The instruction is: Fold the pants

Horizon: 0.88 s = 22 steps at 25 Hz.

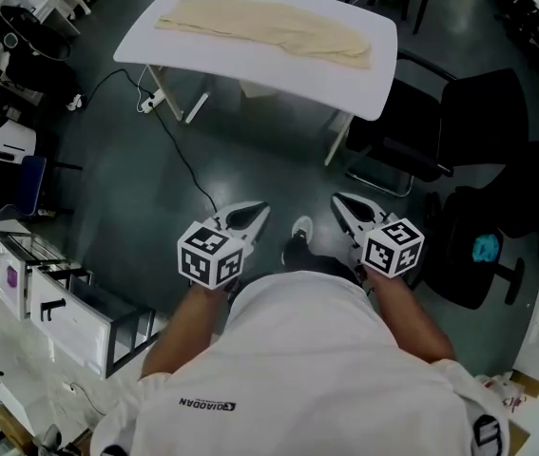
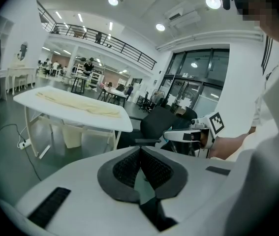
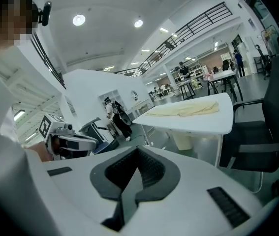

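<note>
Left gripper [image 1: 258, 210] and right gripper [image 1: 339, 201]: jaws clenched, empty, well apart from pants [image 1: 269, 25] on surface [image 1: 250, 69]. Risk: tripping on cable [image 1: 180, 152].

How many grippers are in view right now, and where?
2. The left gripper is held ahead of the person at left, the right gripper beside it at right, both short of the white table.

Head view steeply down; gripper views near-level; all share table [image 1: 250, 69], pants [image 1: 269, 28].
</note>
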Available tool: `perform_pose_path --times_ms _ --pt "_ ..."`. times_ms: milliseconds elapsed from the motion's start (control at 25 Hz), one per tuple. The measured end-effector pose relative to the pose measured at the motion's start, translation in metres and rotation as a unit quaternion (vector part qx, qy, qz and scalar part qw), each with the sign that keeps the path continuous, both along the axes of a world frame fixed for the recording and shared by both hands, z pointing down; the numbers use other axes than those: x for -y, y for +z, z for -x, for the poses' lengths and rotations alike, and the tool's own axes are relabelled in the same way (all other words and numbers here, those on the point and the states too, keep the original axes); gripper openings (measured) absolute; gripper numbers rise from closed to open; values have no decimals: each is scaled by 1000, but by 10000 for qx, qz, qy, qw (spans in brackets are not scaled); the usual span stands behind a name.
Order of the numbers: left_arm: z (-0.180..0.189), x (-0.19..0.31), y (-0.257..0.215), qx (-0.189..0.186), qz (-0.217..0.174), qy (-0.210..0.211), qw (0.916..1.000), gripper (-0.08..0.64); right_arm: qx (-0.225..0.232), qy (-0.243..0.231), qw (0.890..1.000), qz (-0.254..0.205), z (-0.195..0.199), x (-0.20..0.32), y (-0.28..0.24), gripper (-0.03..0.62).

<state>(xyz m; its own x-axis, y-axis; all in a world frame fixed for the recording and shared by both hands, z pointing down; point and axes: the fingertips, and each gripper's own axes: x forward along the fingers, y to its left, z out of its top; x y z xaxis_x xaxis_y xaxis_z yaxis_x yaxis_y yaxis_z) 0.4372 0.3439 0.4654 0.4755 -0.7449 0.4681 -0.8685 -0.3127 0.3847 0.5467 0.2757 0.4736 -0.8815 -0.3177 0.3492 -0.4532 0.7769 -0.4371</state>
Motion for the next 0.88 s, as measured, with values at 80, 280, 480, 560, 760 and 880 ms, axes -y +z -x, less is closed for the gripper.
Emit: perform_pose_path --times_ms 80,280,480,560,760,880 --pt "4 19 -1 41 8 37 10000 28 46 26 10000 -4 5 20 0 17" --pt "19 69 -6 206 8 84 9998 28 81 40 9997 -211 20 71 -5 17" --pt "26 118 -12 392 -6 110 9992 28 183 146 9994 -237 18 117 -7 17" --pt "30 135 -11 472 19 132 9988 28 235 195 9992 -238 21 134 -7 17" --pt "27 173 -11 579 -31 243 9980 28 295 223 9990 -259 19 167 -1 17" --pt "22 195 -11 626 -78 317 9975 28 256 213 9991 -244 17 186 6 17"
